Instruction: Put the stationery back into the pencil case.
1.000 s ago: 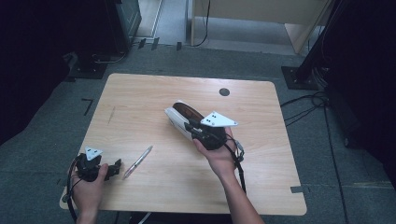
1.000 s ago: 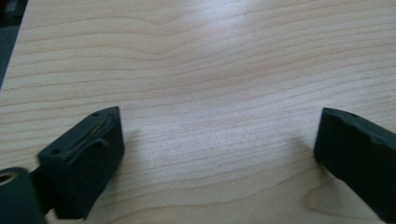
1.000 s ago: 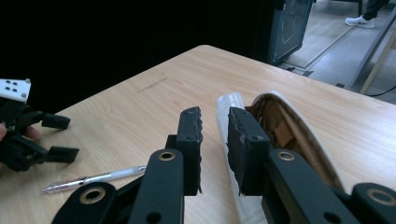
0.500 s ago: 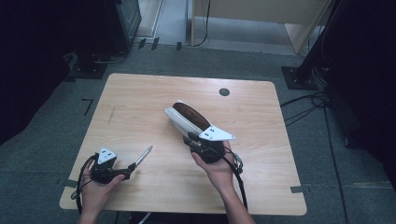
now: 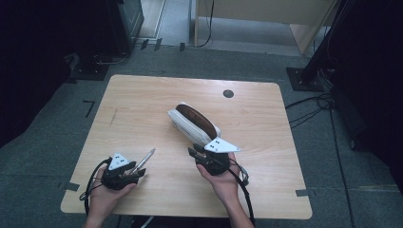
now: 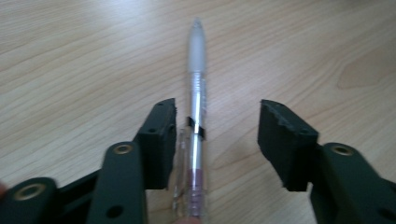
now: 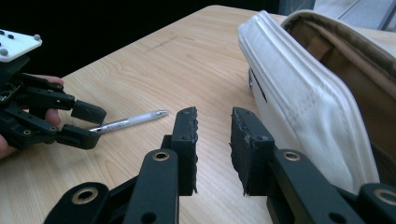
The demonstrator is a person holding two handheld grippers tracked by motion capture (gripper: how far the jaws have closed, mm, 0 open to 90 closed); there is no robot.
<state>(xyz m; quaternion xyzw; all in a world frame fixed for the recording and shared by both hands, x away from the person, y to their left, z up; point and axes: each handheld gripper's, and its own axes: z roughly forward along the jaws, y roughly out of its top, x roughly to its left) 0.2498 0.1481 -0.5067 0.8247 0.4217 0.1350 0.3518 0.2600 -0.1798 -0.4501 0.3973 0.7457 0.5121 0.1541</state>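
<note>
The left claw [image 5: 138, 172] has slid along the desk [image 5: 142, 104] to the pen [image 6: 196, 116], and its jaws have just been closing around it. One pad touches the pen; the other is apart, so no grip yet. The right claw [image 7: 214, 140] sits slightly open and empty beside the white pouch [image 5: 190, 126], which gapes open; I cannot tell what is inside.

A light wooden worktop [image 5: 142, 104] with rounded corners stands on grey carpet [image 5: 43, 156]. Near its far edge sits a small dark round cable hole [image 5: 228, 93]. Strips of dark tape [image 5: 303, 192] mark the floor by its corners. Black cables [image 5: 309, 107] trail across the carpet at right, beside a black stand base [image 5: 304, 78].
</note>
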